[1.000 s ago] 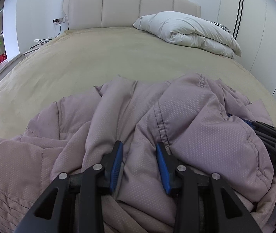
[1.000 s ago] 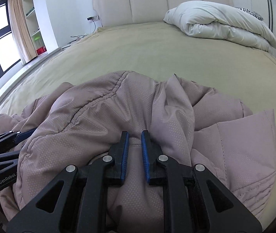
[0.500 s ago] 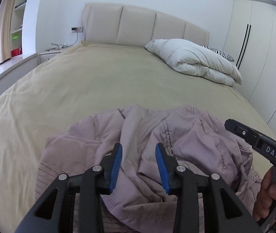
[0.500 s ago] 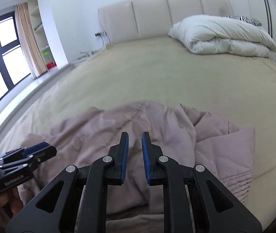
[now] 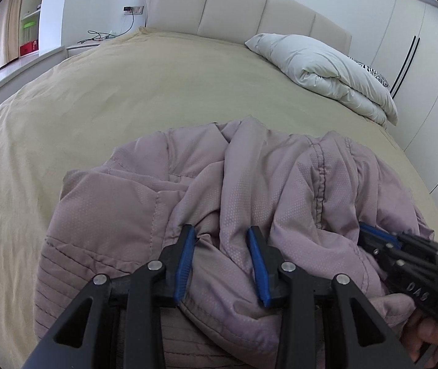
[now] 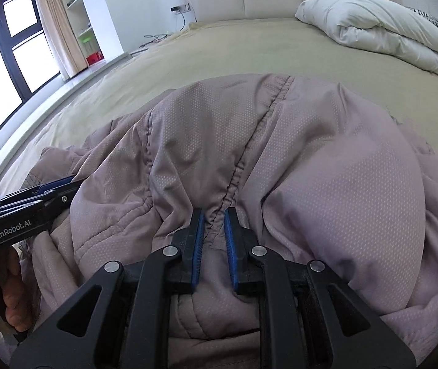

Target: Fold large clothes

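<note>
A large mauve padded jacket (image 5: 249,190) lies crumpled at the near edge of the beige bed (image 5: 126,98); it also fills the right wrist view (image 6: 280,153). My left gripper (image 5: 221,233) has a thick fold of the jacket between its blue pads, which stand fairly wide apart around the fabric. My right gripper (image 6: 213,215) is shut on a gathered seam of the jacket. Each gripper shows in the other's view: the right one at the jacket's right side (image 5: 369,236), the left one at its left side (image 6: 62,184).
A folded white duvet (image 5: 326,70) lies at the far right of the bed by the padded headboard (image 5: 234,9). White wardrobe doors (image 5: 428,61) stand on the right. A window (image 6: 9,46), curtain and shelves are on the left.
Both grippers lifted and pulled back from the jacket half a second ago, then came back down close onto it. The jacket bunched up and now bulges between them.
</note>
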